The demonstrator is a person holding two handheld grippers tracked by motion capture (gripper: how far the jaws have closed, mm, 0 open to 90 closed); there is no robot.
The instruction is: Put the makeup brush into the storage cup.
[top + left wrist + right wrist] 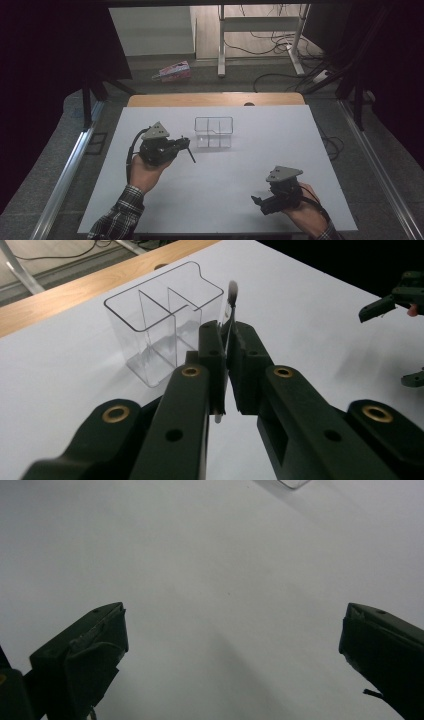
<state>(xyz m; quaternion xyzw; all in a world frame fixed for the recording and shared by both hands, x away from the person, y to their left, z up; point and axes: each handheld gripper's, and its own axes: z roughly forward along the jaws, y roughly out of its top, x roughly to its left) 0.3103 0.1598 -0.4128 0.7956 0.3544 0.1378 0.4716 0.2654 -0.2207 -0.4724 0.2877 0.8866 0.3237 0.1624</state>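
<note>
My left gripper [186, 144] sits at the left middle of the white table [220, 190], shut on a thin brush [192, 155]. In the left gripper view the brush [231, 300] stands between the closed jaws of that gripper [227, 335], soft tip up, its pale handle end poking out below. A clear divided box [165, 325] stands just beyond the jaws, slightly left. In the high view this box [214, 132] is right of the left gripper. My right gripper [258, 205] rests near the front right edge, open and holding nothing; its jaws [234, 625] spread wide over bare table.
A wooden strip [215, 99] borders the table's far edge. Beyond it on the floor lie a pink package [172, 72], a desk frame [222, 45] and cables [280, 45]. Metal rails [67, 170] run along both sides of the table.
</note>
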